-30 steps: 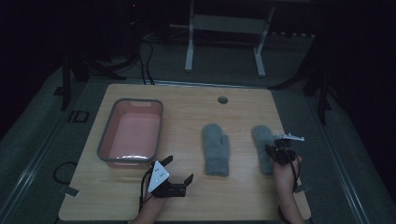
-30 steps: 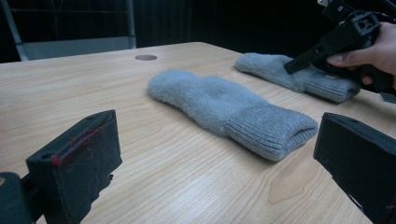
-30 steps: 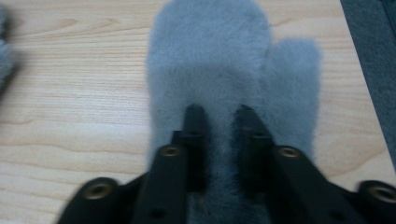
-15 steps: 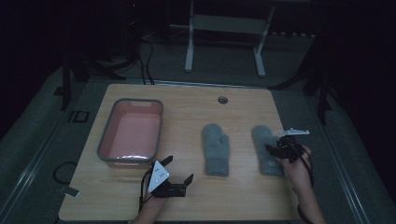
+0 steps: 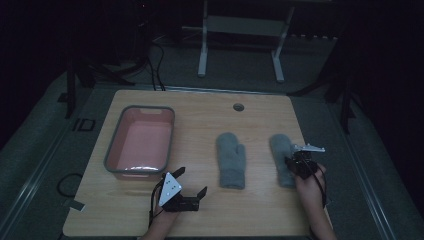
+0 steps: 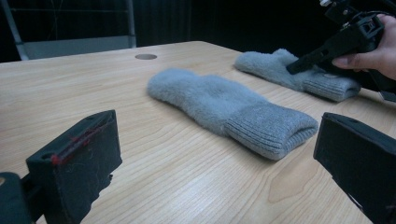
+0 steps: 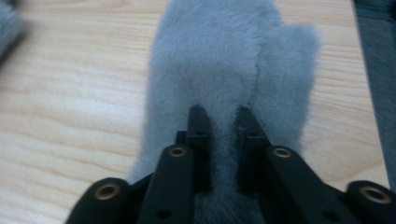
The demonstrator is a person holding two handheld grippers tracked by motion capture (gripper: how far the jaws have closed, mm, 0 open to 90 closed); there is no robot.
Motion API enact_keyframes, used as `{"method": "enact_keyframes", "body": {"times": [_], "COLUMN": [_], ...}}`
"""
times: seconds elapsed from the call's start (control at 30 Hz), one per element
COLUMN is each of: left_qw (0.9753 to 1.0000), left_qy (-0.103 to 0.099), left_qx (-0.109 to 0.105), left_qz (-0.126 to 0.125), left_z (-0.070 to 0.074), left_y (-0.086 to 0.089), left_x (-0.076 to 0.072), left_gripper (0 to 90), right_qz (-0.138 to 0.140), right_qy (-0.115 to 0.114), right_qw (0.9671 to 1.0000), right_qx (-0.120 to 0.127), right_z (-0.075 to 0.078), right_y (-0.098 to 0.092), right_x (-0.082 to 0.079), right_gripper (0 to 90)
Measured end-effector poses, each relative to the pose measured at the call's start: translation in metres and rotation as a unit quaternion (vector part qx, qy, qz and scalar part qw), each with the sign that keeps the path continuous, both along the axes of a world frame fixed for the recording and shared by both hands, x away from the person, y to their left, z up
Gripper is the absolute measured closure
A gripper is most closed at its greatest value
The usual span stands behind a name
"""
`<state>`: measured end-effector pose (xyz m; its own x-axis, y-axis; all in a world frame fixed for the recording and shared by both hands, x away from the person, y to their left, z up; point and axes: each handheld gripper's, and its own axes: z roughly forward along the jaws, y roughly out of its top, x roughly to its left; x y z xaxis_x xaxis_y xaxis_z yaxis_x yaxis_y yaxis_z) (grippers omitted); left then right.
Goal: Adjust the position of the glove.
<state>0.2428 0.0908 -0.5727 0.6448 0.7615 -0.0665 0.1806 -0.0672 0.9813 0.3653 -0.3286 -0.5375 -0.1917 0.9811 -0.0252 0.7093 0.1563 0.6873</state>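
Dim high view, dark surroundings, brighter gripper views (right one blurred), soft shadows

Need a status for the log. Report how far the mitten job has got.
Done: nothing; the pink tub holds nothing. In hand: the right tongs press into the right mitten, jaws narrowed on a fold of fleece. Left: the middle mitten lies flat on the table, with the left tongs open beside it.

1. The cuff end of the fluffy grey knitted mitten (image 7: 224, 70) lies under the right gripper (image 7: 223, 116) and runs off the bottom edge in the right gripper view.
2. A second grey mitten (image 7: 7, 23) is a blurred sliver cut by the left edge.
3. The left gripper (image 6: 224, 158) is cropped by the bottom and right edges in its own view.
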Motion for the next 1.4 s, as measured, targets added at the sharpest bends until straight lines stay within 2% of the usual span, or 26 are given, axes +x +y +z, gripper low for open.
{"method": "enact_keyframes", "body": {"times": [0.07, 0.1, 0.17, 0.27, 0.3, 0.5, 0.6, 0.63, 0.7, 0.83, 1.0, 1.03, 1.1, 1.3, 1.4], "left_qw": [1.0, 1.0, 1.0, 1.0, 1.0, 1.0, 1.0, 1.0, 1.0, 1.0, 1.0, 1.0, 1.0, 1.0, 0.9999], "left_qy": [0.0, 0.001, 0.0, 0.001, 0.001, 0.001, 0.001, 0.001, 0.0, 0.0, 0.002, 0.002, 0.004, 0.006, 0.009], "left_qx": [0.0, -0.001, 0.0, 0.0, 0.0, 0.003, 0.003, 0.003, 0.005, 0.003, 0.001, 0.001, 0.001, 0.0, 0.002], "left_qz": [0.0, 0.0, 0.001, 0.0, 0.0, -0.002, -0.001, -0.001, -0.001, -0.001, -0.003, -0.003, -0.005, -0.007, -0.006], "left_z": [0.0, 0.0, 0.0, 0.0, 0.0, 0.0, 0.0, 0.0, 0.0, 0.0, 0.0, 0.0, 0.0, 0.0, 0.0], "left_y": [0.0, 0.0, 0.0, 0.0, 0.0, 0.0, 0.0, 0.0, -0.001, 0.0, 0.0, 0.0, 0.0, 0.0, 0.0], "left_x": [0.0, 0.0, 0.0, 0.0, 0.0, 0.0, 0.0, 0.0, 0.0, 0.0, 0.0, 0.0, 0.0, 0.0, 0.0], "left_gripper": [1.0, 1.0, 1.0, 1.0, 1.0, 1.0, 1.0, 1.0, 1.0, 1.0, 1.0, 1.0, 1.0, 1.0, 1.0], "right_qz": [-0.009, -0.024, -0.035, -0.035, -0.031, 0.006, 0.024, 0.024, 0.039, 0.044, 0.058, 0.058, 0.061, 0.046, 0.049], "right_qy": [-0.003, -0.007, -0.008, -0.014, -0.02, -0.038, -0.039, -0.039, -0.033, -0.022, -0.006, -0.006, 0.003, 0.028, 0.037], "right_qw": [1.0, 0.9997, 0.9993, 0.9993, 0.9993, 0.9991, 0.9987, 0.9987, 0.9983, 0.9975, 0.9973, 0.9973, 0.9971, 0.9974, 0.9968], "right_qx": [0.003, 0.0, -0.002, 0.003, 0.008, 0.019, 0.022, 0.022, 0.029, 0.051, 0.044, 0.044, 0.046, 0.048, 0.052], "right_z": [0.002, 0.009, 0.016, 0.025, 0.035, 0.065, 0.073, 0.073, 0.074, 0.07, 0.06, 0.06, 0.052, 0.03, 0.023], "right_y": [0.002, 0.009, 0.016, 0.026, 0.037, 0.077, 0.099, 0.099, 0.118, 0.143, 0.174, 0.174, 0.187, 0.191, 0.193], "right_x": [-0.001, -0.003, -0.005, -0.009, -0.012, -0.02, -0.023, -0.023, -0.024, -0.024, -0.021, -0.021, -0.018, -0.012, -0.012], "right_gripper": [82.0, 82.2, 82.4, 82.4, 82.5, 82.6, 82.6, 82.6, 82.6, 82.7, 82.6, 82.6, 82.6, 82.4, 81.5]}}
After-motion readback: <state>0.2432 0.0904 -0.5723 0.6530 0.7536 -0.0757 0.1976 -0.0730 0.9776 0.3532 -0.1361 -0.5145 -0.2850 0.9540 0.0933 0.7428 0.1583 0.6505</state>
